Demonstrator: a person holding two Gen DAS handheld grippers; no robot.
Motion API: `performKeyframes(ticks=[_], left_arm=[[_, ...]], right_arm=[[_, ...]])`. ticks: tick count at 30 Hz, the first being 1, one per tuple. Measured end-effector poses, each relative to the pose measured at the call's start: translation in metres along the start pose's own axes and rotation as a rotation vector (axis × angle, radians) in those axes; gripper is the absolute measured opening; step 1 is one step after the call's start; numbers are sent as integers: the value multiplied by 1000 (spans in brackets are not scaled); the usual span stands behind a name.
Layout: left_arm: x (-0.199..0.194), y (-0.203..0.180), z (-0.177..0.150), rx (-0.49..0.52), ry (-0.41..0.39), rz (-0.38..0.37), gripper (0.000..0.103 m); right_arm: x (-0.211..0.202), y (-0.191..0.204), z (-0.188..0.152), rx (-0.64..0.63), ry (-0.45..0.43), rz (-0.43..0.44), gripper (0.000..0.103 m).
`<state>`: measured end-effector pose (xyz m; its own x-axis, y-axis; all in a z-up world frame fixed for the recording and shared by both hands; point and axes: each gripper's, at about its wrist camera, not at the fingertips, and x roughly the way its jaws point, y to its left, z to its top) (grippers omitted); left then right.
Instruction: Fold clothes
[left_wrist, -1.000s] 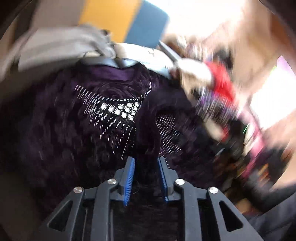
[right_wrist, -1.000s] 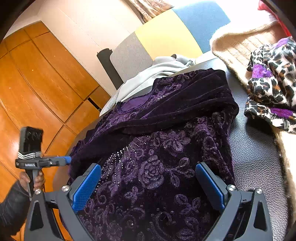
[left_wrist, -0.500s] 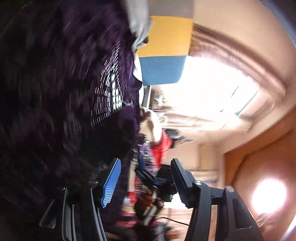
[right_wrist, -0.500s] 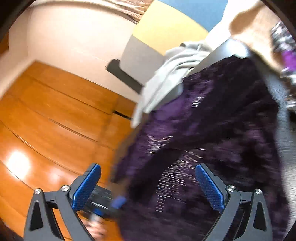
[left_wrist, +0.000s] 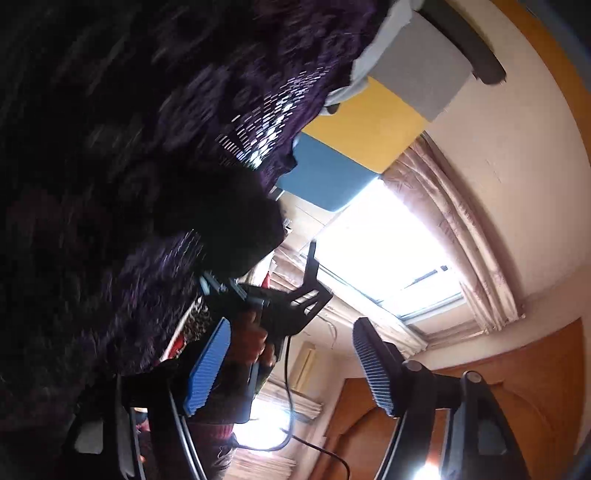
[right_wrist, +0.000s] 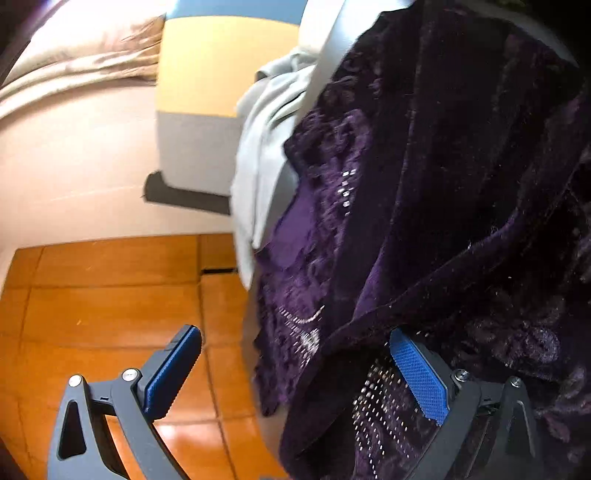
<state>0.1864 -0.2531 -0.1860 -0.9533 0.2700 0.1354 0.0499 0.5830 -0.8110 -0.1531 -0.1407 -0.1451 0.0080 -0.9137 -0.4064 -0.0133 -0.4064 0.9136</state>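
Note:
A dark purple velvet garment (right_wrist: 443, 184) with floral texture and silver studs lies spread on a dark surface. It fills the left and top of the left wrist view (left_wrist: 110, 147). My left gripper (left_wrist: 291, 365) is rolled onto its side beside the garment's edge. Its jaws are opening and hold nothing. Beyond them a hand (left_wrist: 255, 343) holds the right gripper (left_wrist: 280, 302). In its own view the right gripper (right_wrist: 295, 376) stands wide open at the garment's left edge. Its right pad (right_wrist: 417, 380) sits against a fold, and its left pad (right_wrist: 173, 373) is over the wood.
A grey cloth (right_wrist: 266, 147) lies beside the garment's neckline. Behind it stands a chair back in grey, yellow and blue panels (right_wrist: 207, 74), also in the left wrist view (left_wrist: 369, 129). Orange wooden panels (right_wrist: 110, 295) lie left. A bright window (left_wrist: 380, 251) with a curtain (left_wrist: 461, 229) is beyond.
My left gripper's narrow jaws have widened off the purple cloth while it rolled sideways and sank. My right gripper, still open, rolled and swung to the garment's left edge.

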Motion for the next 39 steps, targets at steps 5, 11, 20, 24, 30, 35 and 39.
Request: performKeyframes(ticks=[5,11,20,24,30,35,39], left_arm=[[7,11,13,-58,-83,33,84],[20,0,33,-100,-172,28,82],[46,-83,35,361,-176,255,23],[58,-159,-6,890,-100,444,22],[32,-129,-27,1060,97,751,26],[-17,-106,9,755,-125,576,48],[-12,-119,10,908,-231,752,58]], right_arm=[[7,6,-5,-45,-24,-62,103],[6,4,-5,-78,-30,-48,103],[-6,6,-14,-170,-15,-53,101],[-25,12,-28,-329,10,-132,101],[-50,45,-48,-756,-4,-318,101],[-20,83,-47,-1076,40,-435,101],[27,81,-60,-1301,234,-560,96]])
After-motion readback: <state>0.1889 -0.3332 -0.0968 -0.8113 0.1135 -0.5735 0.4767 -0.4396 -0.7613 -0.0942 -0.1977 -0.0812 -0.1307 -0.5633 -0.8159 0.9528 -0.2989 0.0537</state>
